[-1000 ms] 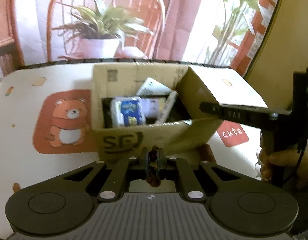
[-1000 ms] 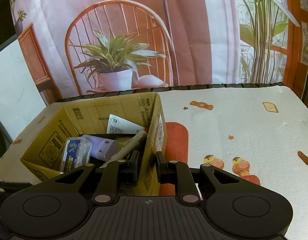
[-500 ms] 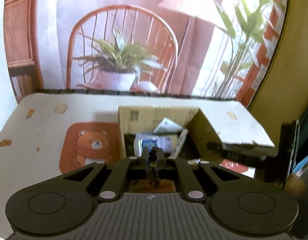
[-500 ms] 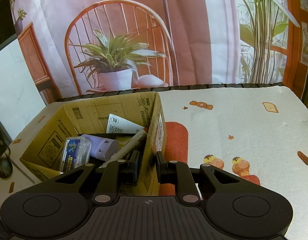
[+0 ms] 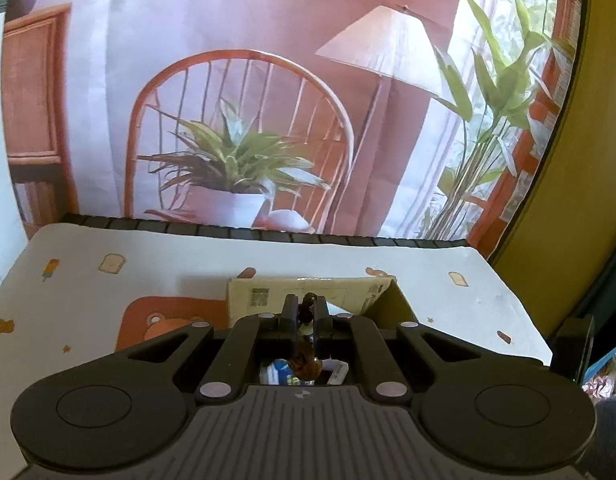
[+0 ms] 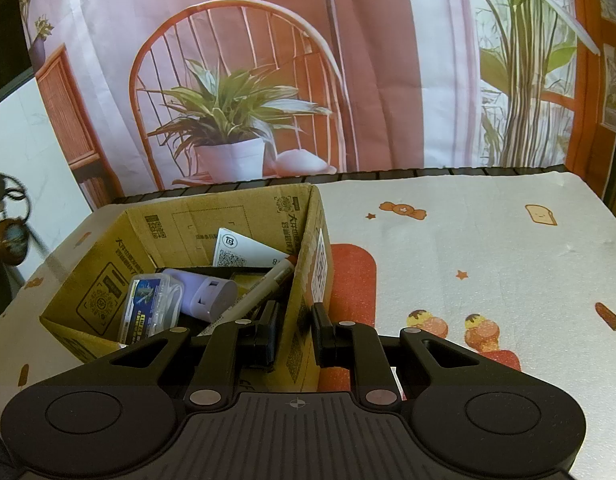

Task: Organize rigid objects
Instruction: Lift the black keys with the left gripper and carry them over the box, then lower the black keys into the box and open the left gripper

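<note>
Left wrist: jaws pinch a brown charm point(image 5: 305, 361) above the cardboard box point(image 5: 348, 294).

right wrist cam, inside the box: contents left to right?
Clear plastic case → lavender cylinder → white marker, its tip leaning on the right wall of the cardboard box. The white QR card stands behind these, so it is unranked.

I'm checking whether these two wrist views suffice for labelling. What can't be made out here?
- Left wrist view: the gripper body hides most of the cardboard box interior.
- Held keychain: too small and dark to identify its pendant.
- Right wrist view: the keychain is motion-blurred at the left edge.
- Marker: lower end hidden behind the right gripper.
</note>
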`<state>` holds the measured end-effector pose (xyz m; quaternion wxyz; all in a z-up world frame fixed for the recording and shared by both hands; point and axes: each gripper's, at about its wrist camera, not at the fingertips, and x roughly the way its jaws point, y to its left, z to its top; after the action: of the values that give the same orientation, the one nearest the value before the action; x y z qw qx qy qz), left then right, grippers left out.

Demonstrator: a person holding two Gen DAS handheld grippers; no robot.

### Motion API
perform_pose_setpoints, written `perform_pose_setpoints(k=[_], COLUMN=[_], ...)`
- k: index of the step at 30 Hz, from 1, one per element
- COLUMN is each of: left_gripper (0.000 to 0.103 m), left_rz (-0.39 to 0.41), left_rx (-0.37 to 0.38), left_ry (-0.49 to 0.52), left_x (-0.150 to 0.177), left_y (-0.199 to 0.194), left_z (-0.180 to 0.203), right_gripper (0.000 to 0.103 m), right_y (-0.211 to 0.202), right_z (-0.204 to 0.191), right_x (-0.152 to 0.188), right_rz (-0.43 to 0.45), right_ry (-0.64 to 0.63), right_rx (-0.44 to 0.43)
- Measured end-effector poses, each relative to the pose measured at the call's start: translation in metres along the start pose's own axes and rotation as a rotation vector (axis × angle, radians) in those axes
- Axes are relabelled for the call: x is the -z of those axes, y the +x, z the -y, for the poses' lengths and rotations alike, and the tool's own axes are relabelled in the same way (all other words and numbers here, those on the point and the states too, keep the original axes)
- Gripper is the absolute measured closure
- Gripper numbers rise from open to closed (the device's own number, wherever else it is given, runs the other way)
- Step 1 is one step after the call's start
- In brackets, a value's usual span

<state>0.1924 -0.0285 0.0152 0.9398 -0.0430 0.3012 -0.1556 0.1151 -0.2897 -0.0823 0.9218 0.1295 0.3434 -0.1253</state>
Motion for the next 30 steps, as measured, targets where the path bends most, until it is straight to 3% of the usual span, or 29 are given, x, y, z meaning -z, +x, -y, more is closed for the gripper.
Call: perform_pose_setpoints(k=[18, 25, 30], left_gripper=[0.095, 0.095, 0.095], left_rz=[-0.156, -0.249, -0.252], left_rx=[0.166, 0.169, 0.145], left_ry=[-0.026, -0.051, -0.040], left_x=[0.008, 0.020, 0.022], left_y=[0.074, 0.102, 0.109], left_z=[0.043, 0.041, 0.037], right_gripper=[0.086, 0.086, 0.086], right_y=[0.001, 0.001, 0.001], right_z=[0.000, 0.001, 0.001], right_x=[0.000, 0.000, 0.000], right_rz=[-0.001, -0.001, -0.001], right_ry=[0.003, 0.004, 0.004], right_rx=[-0.004, -0.005, -0.005])
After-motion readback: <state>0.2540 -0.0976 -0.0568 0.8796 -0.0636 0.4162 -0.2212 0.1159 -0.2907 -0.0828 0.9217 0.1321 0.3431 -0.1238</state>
